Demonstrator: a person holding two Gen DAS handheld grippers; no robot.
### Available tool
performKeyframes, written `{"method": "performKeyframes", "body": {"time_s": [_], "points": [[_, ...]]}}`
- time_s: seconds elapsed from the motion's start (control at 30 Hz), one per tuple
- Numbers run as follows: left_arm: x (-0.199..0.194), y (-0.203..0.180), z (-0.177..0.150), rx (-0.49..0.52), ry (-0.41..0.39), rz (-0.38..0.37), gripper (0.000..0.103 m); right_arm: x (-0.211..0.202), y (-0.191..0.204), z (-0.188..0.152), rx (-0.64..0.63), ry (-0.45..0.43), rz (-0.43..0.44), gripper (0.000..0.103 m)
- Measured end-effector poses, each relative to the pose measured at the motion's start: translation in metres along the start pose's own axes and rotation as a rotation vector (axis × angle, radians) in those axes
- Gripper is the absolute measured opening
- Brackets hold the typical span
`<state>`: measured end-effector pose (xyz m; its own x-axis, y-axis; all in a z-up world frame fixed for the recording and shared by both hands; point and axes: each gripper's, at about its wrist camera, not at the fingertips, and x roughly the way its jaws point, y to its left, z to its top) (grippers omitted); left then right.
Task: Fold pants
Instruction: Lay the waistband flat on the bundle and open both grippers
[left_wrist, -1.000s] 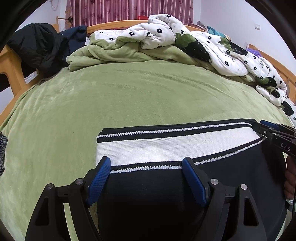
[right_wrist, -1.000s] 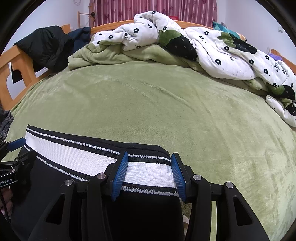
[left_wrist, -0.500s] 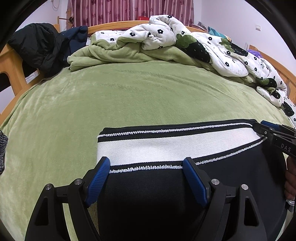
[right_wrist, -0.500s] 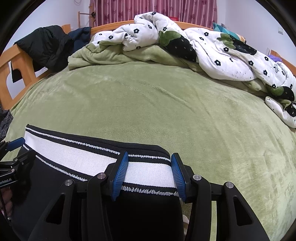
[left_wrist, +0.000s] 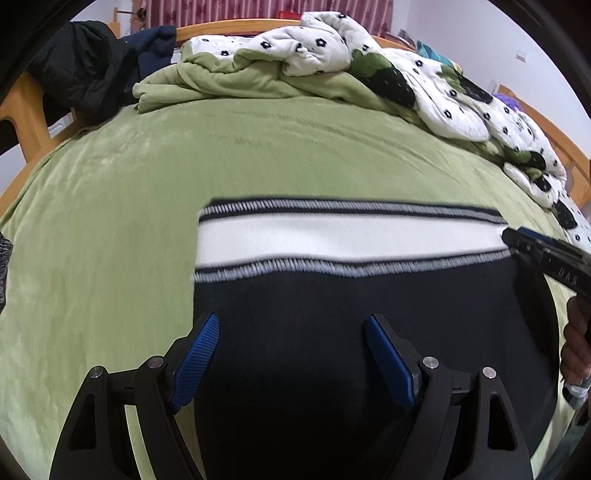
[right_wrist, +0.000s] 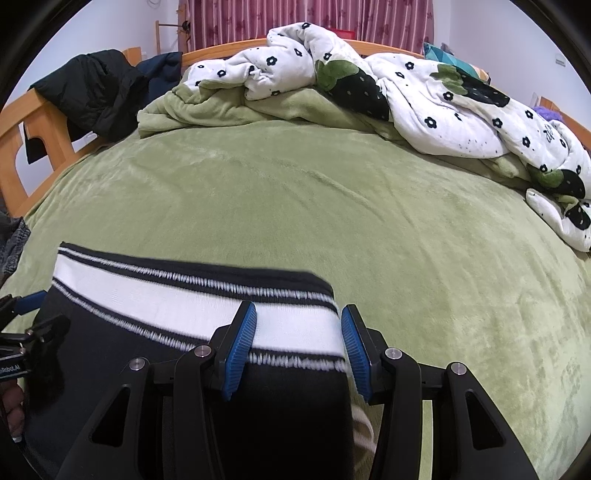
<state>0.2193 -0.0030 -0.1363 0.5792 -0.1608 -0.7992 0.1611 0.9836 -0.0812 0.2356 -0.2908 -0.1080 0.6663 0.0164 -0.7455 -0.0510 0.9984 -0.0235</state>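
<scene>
The black pants (left_wrist: 351, 317) lie flat on the near part of the green bed (left_wrist: 110, 229), waistband (left_wrist: 347, 236) on the far side. The left tool (left_wrist: 291, 354) hangs wide open over the dark cloth, near of the waistband, gripping nothing. The right tool (right_wrist: 299, 349) straddles the waistband's right corner with its blue pads parted. Only the right wrist view shows that corner. The waistband is ribbed white knit edged with stitched stripes; the bed cover looks plush.
</scene>
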Motion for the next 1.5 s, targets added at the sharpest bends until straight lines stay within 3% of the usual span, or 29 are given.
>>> {"method": "performKeyframes", "body": {"time_s": [0.33,0.4,0.53,0.8,1.07,1.2,1.27,1.4,1.5], "points": [[-0.038,-0.039,-0.046,0.125,0.008,0.050,0.078,-0.047,0.005,-0.049,-0.052,0.026,-0.022,0.045],[-0.046,-0.043,-0.060,0.115,0.026,0.020,0.078,-0.056,0.007,-0.063,-0.068,0.022,-0.016,0.045],[-0.064,-0.048,-0.087,0.085,0.009,0.044,0.079,-0.074,0.001,-0.091,-0.058,0.015,-0.001,0.046],[-0.085,-0.033,-0.110,0.006,0.010,0.029,0.079,-0.094,-0.006,-0.134,0.010,0.020,0.025,0.046],[-0.098,-0.027,-0.134,0.032,-0.005,0.071,0.079,-0.103,-0.001,-0.147,0.002,0.010,-0.007,0.044],[-0.096,-0.011,-0.141,-0.028,0.030,0.031,0.081,-0.117,-0.010,-0.145,0.084,-0.055,0.052,0.044],[-0.091,-0.002,-0.141,-0.069,0.060,-0.010,0.081,-0.113,-0.005,-0.144,0.072,-0.045,0.074,0.044],[-0.089,0.006,-0.141,-0.115,0.094,-0.035,0.081,-0.088,0.011,-0.153,-0.005,0.070,-0.008,0.044],[-0.095,0.002,-0.142,-0.111,0.101,0.007,0.081,-0.102,0.007,-0.151,0.010,0.067,-0.060,0.043]]}}
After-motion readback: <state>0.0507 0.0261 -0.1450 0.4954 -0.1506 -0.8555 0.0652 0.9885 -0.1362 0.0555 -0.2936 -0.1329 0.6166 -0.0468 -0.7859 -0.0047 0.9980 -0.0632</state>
